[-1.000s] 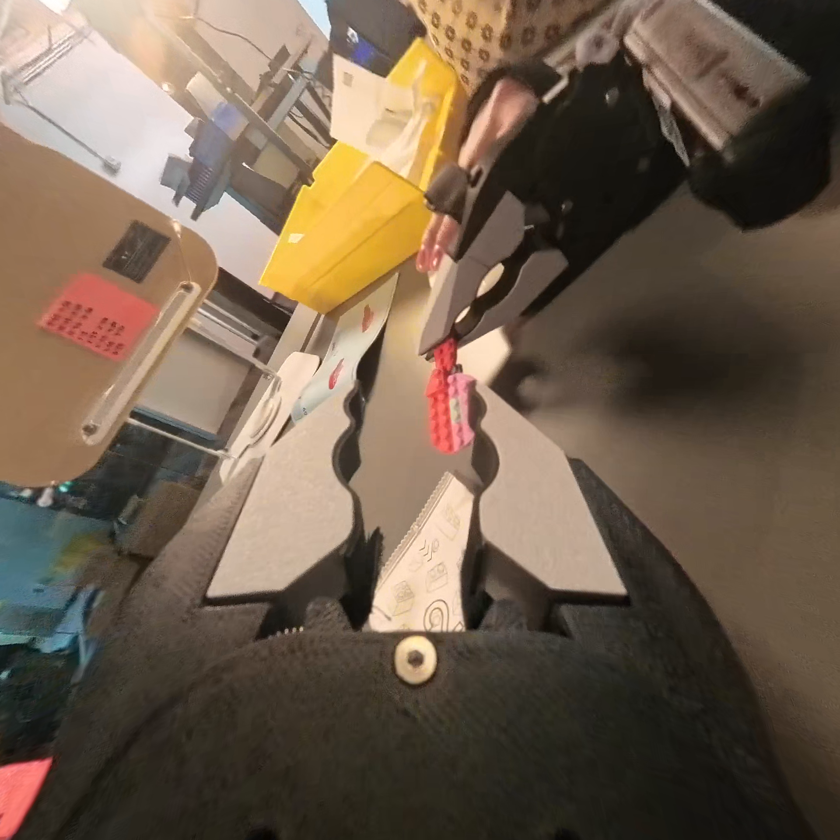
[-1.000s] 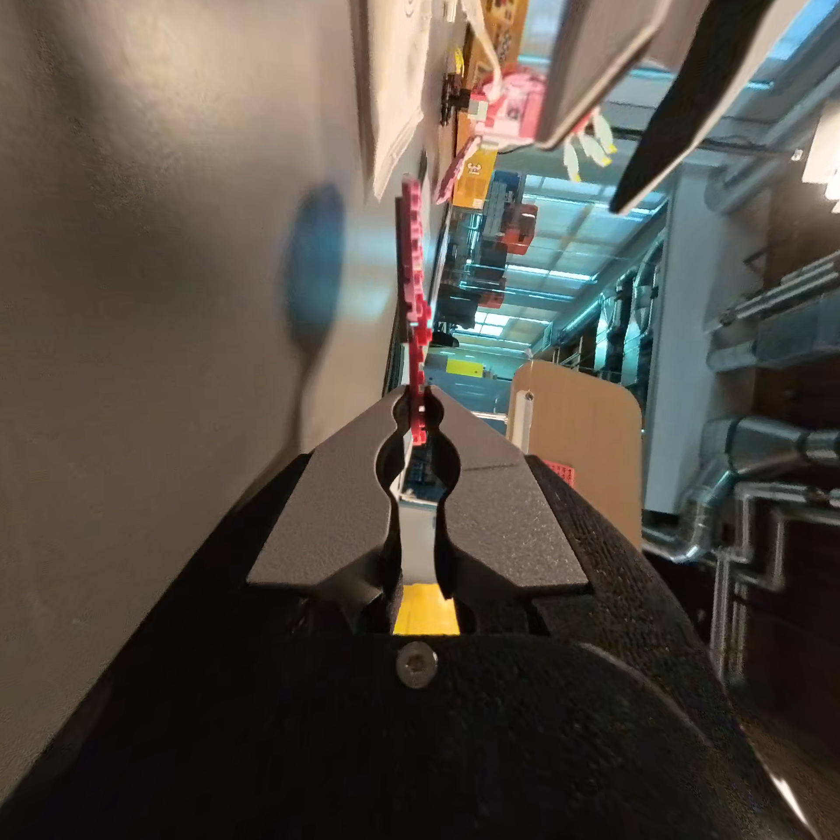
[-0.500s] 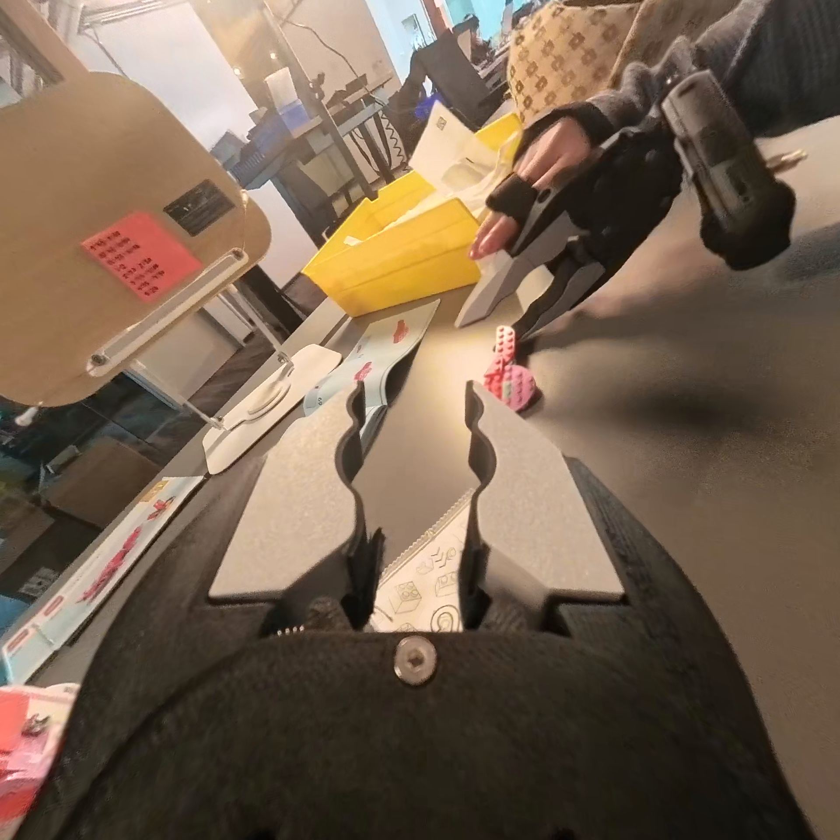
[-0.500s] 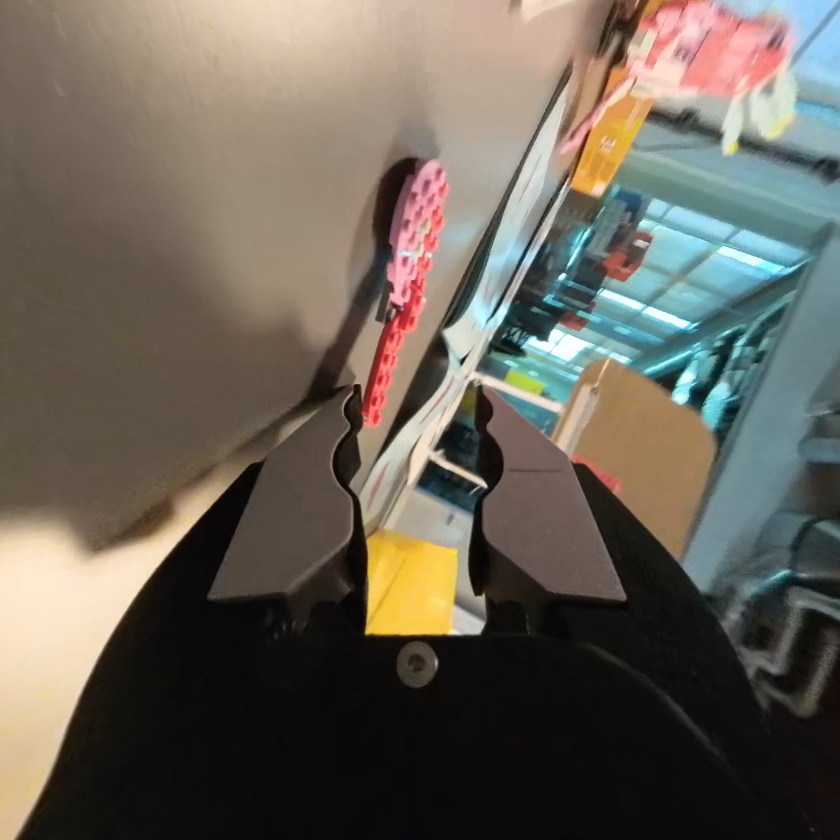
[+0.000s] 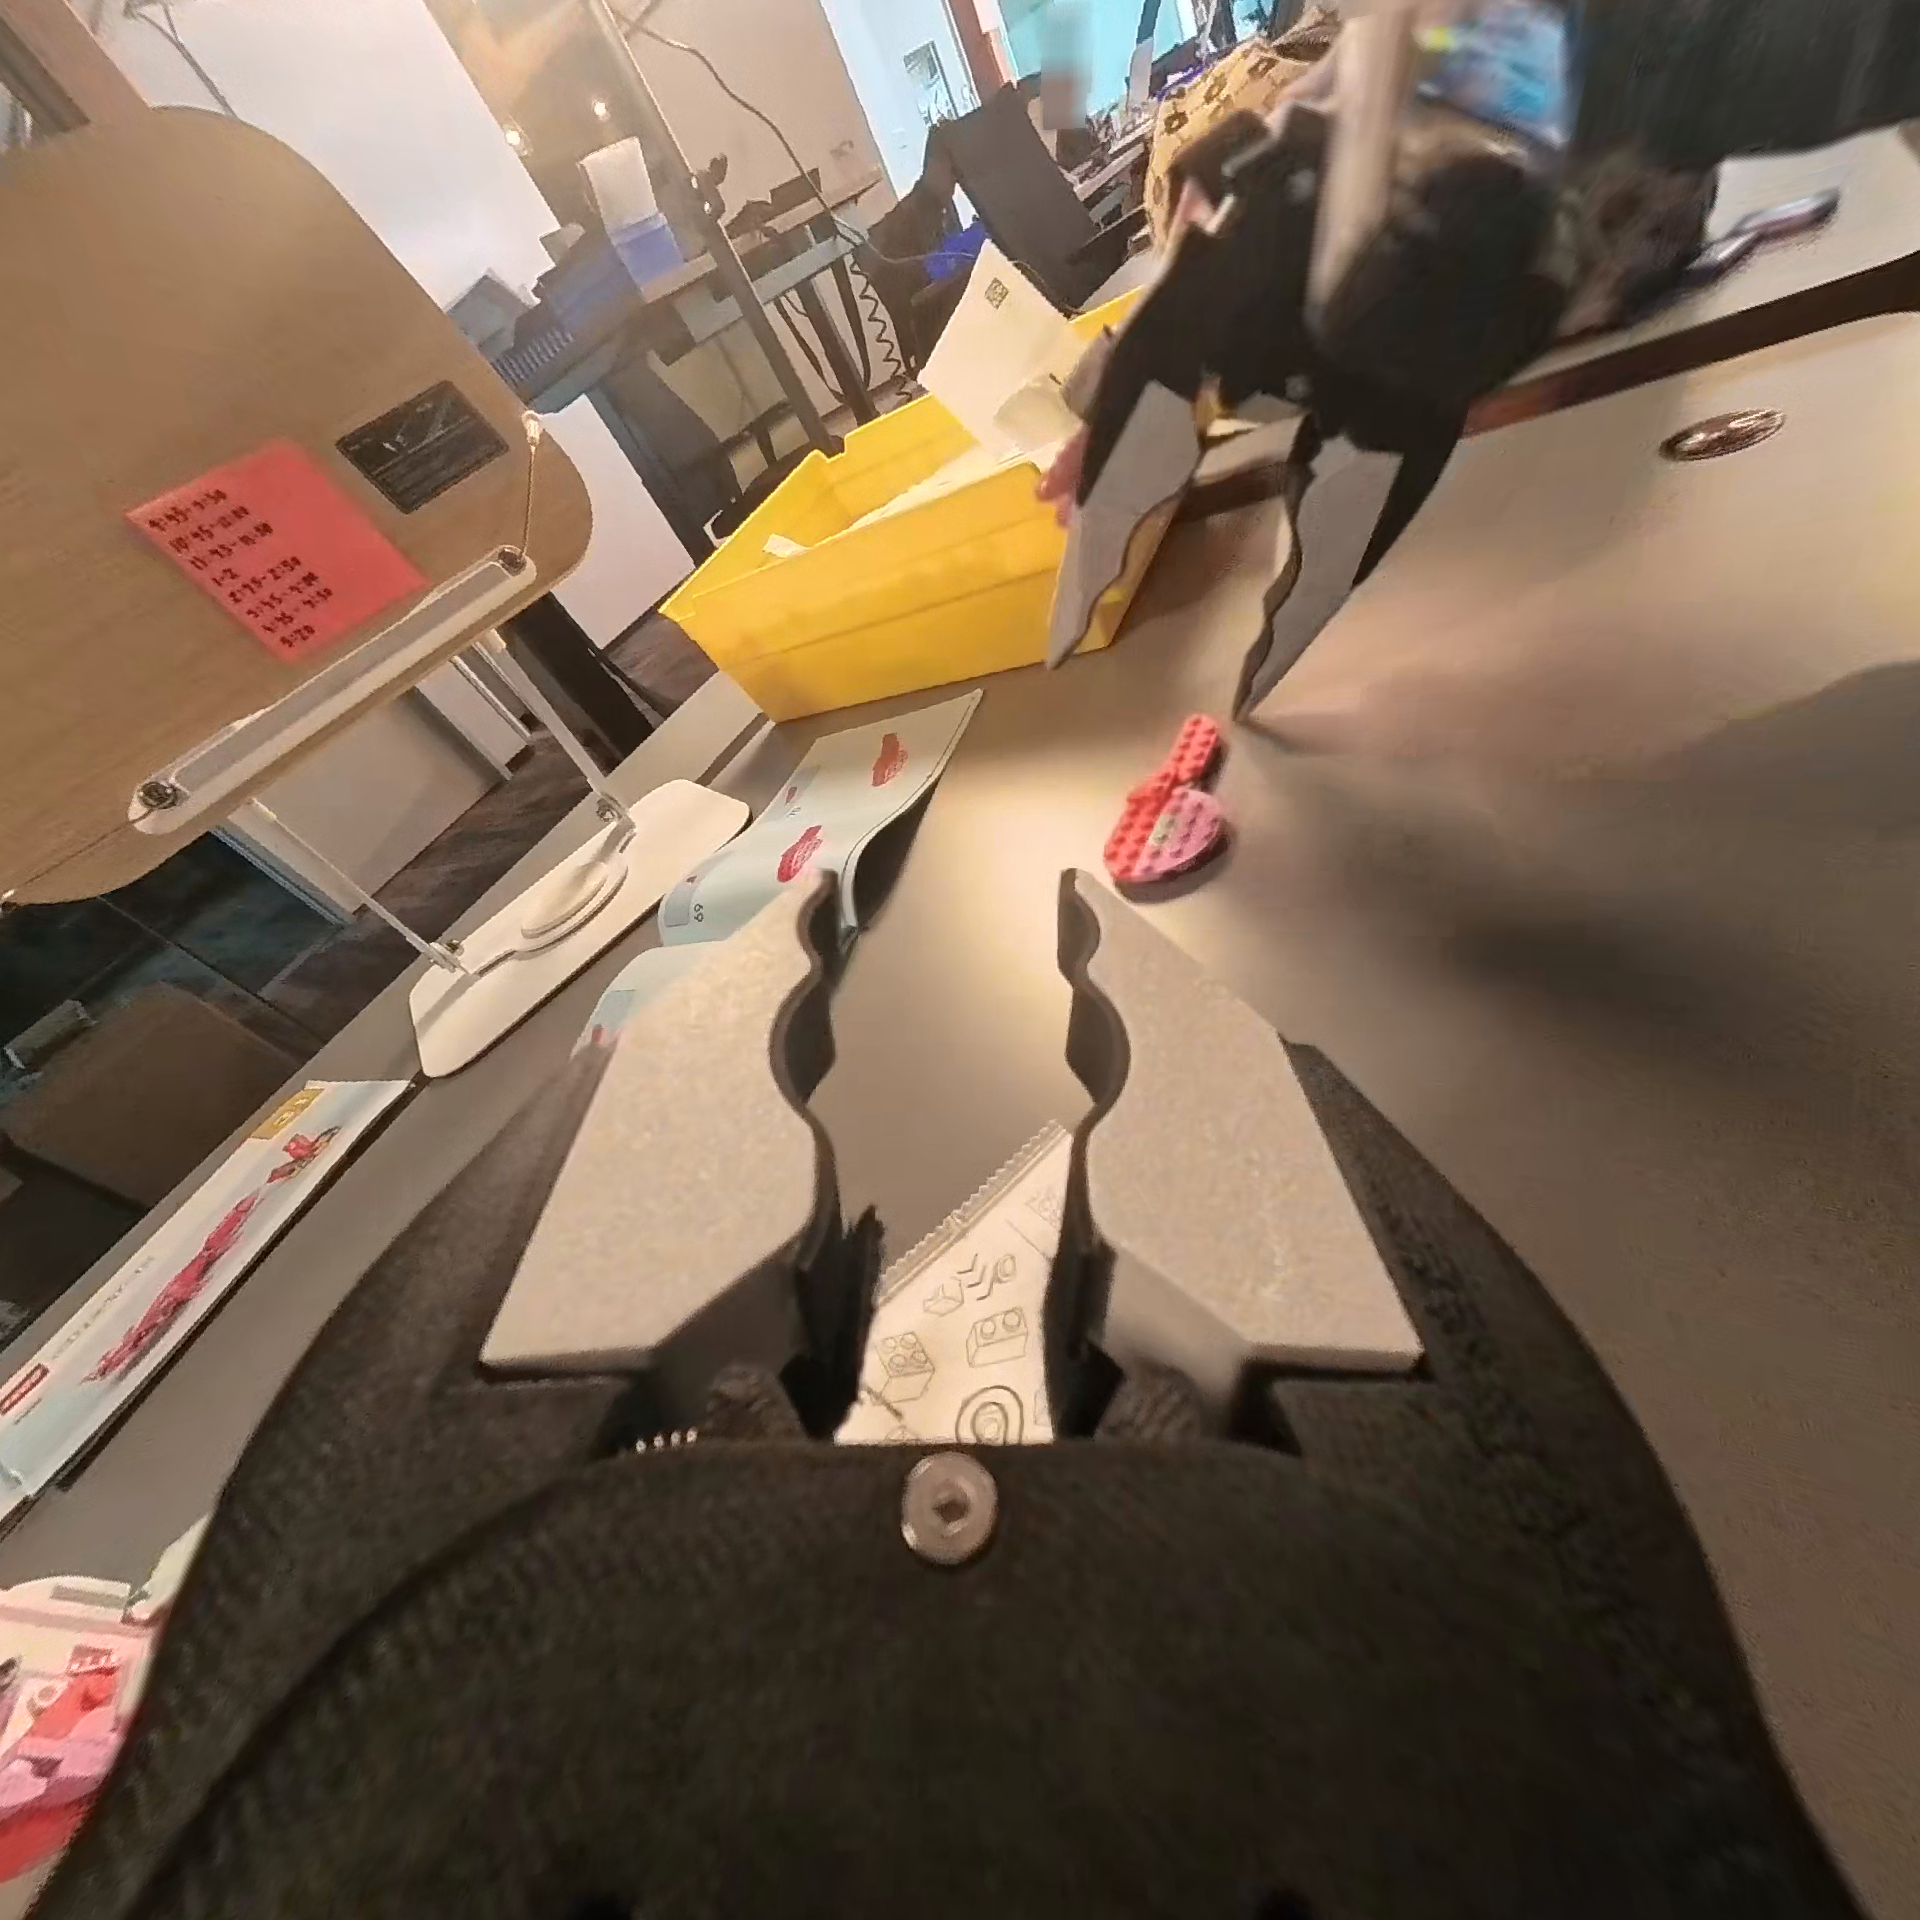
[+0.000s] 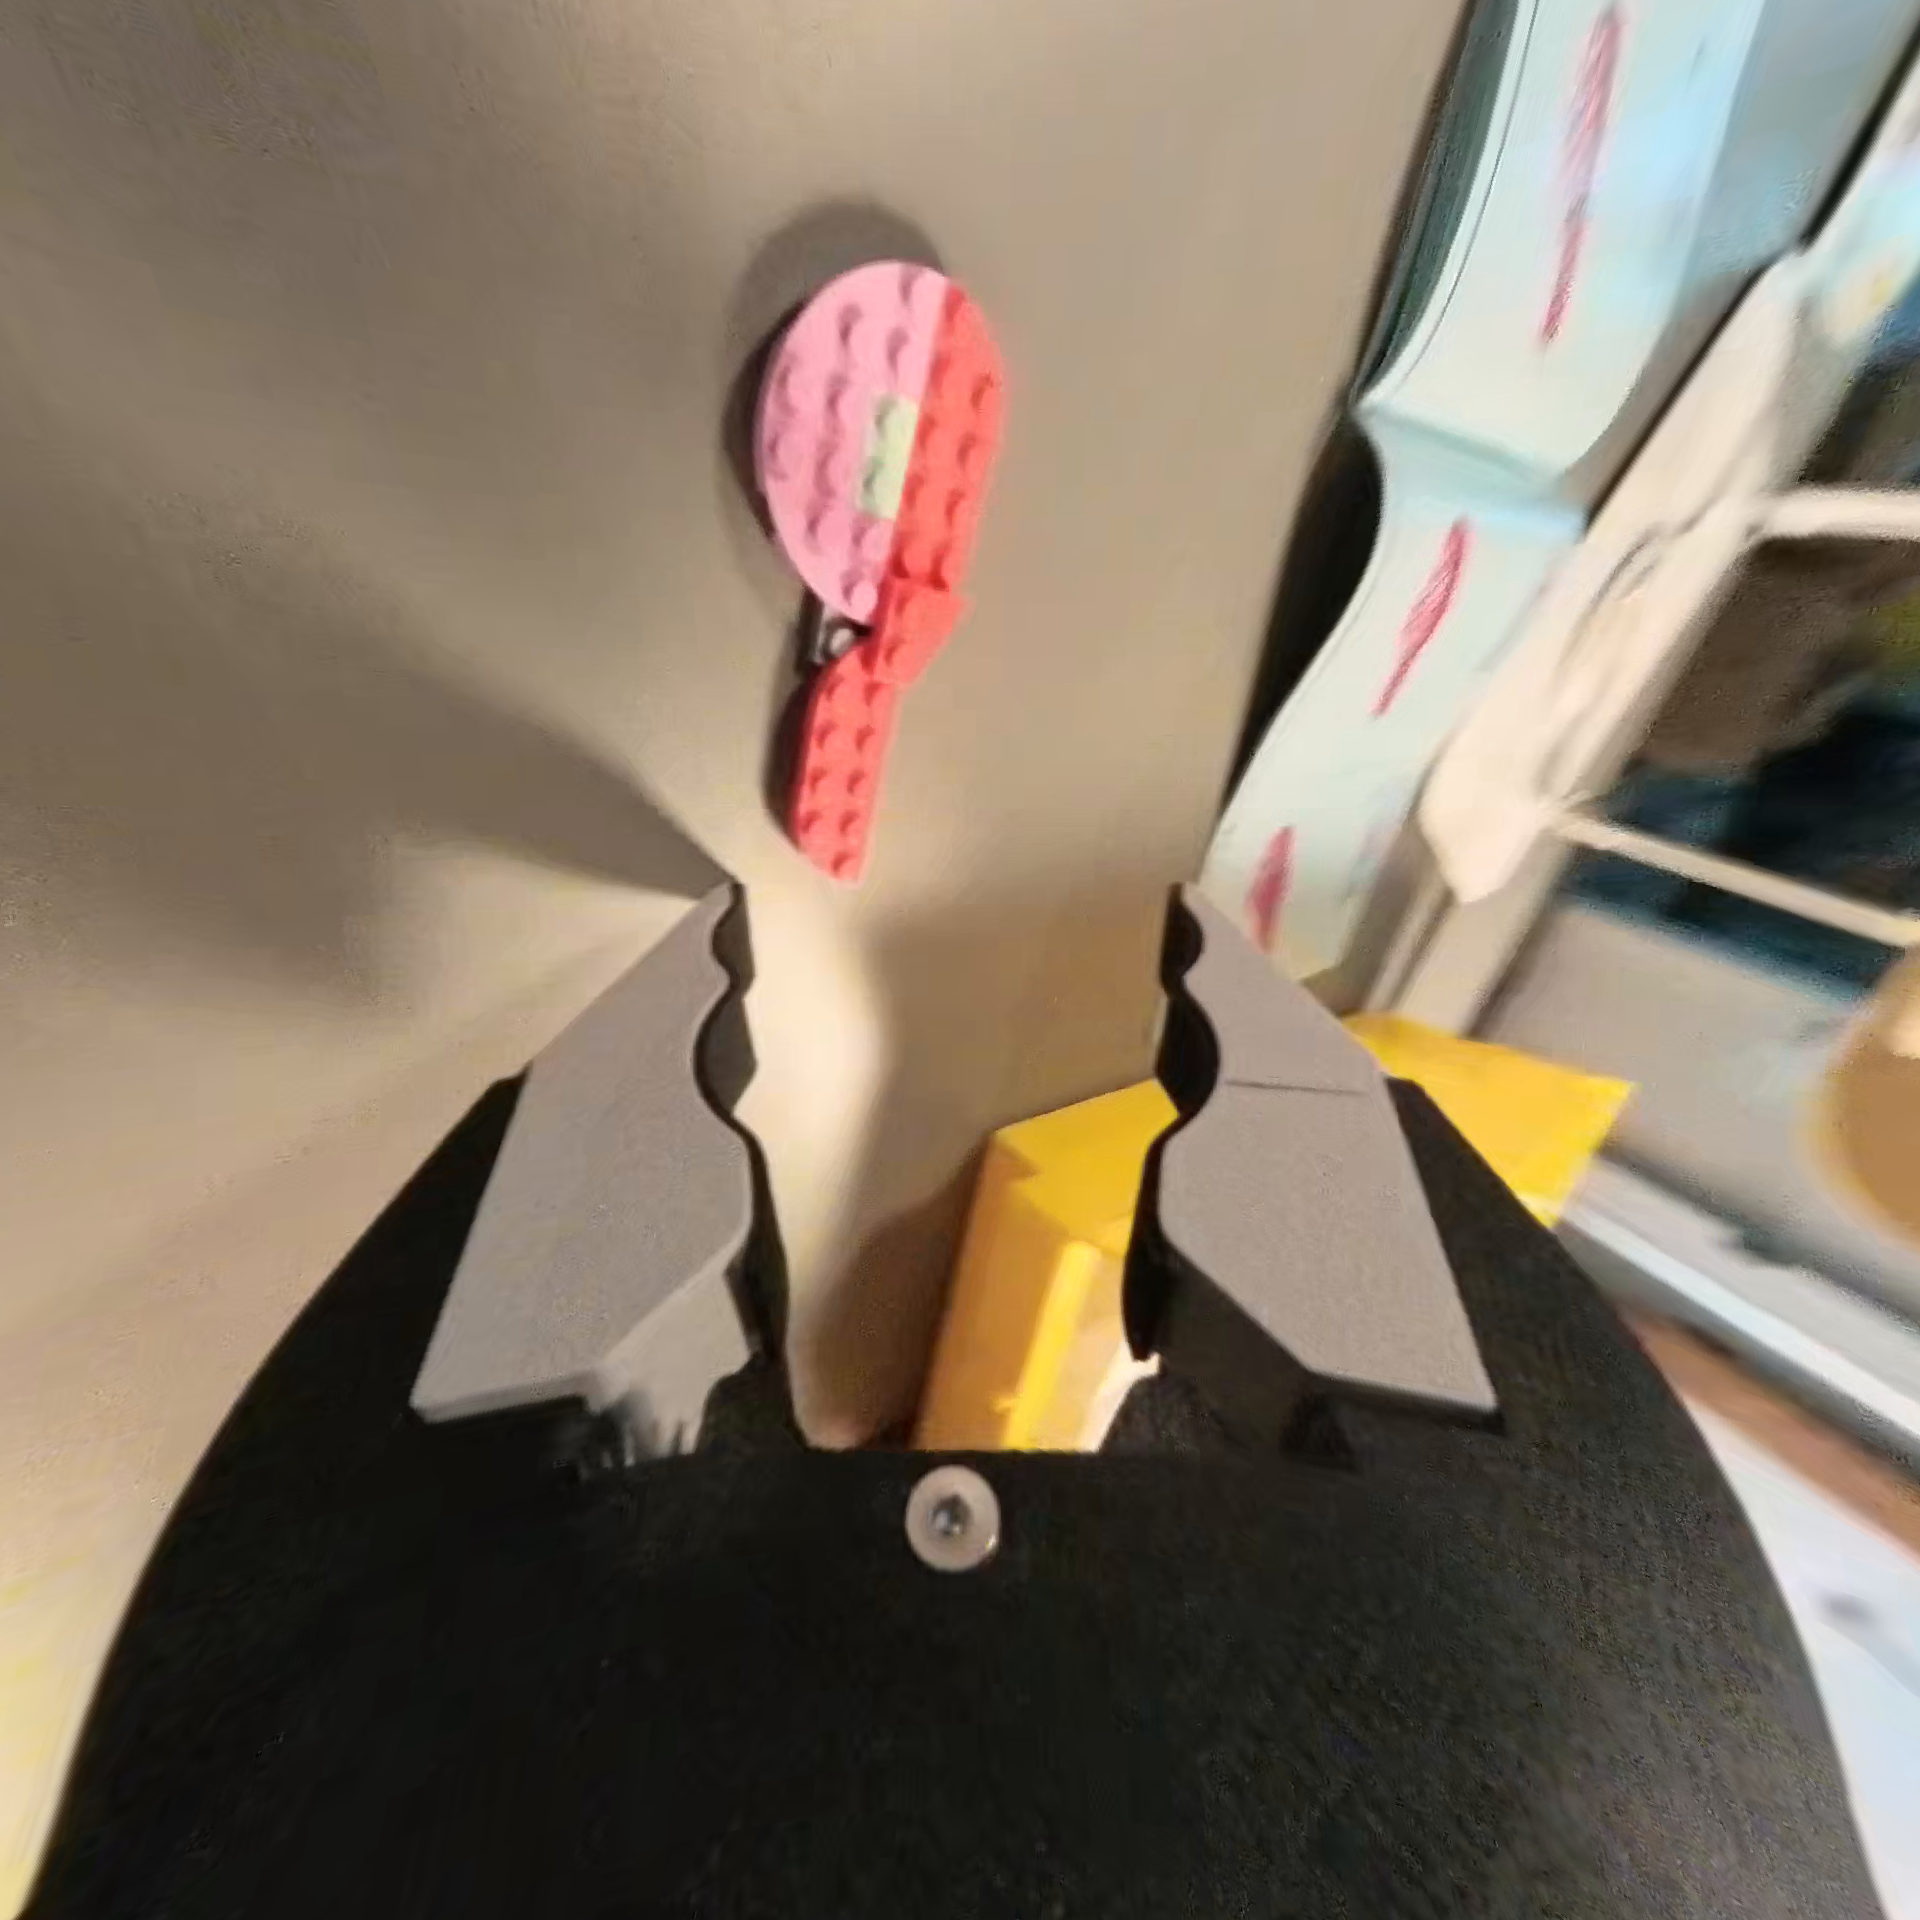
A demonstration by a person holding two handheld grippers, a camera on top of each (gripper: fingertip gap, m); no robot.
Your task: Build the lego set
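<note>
A flat red and pink brick assembly (image 5: 1169,812) lies on the grey table (image 5: 1558,831). It also shows in the right wrist view (image 6: 878,520), just beyond my right gripper's fingertips. My right gripper (image 6: 956,904) is open wide with nothing between its pads; in the left wrist view it (image 5: 1153,681) hangs above the table just behind the assembly. My left gripper (image 5: 945,894) is open and empty, low over the table, with the assembly ahead to its right and a white paper sheet (image 5: 966,1340) under its jaws.
A yellow bin (image 5: 894,603) with papers stands at the back. An open light-blue instruction booklet (image 5: 831,810) lies left of the assembly. A wooden board on a white stand (image 5: 239,468) is at the left. More pink pieces (image 5: 52,1704) lie at the lower left. Spacing between my two grippers at the tips: around 20 centimeters.
My right gripper was shut on the red and pink assembly in the air; it laid it on the table, opened wide and drew back. My left gripper stayed open and levelled out.
</note>
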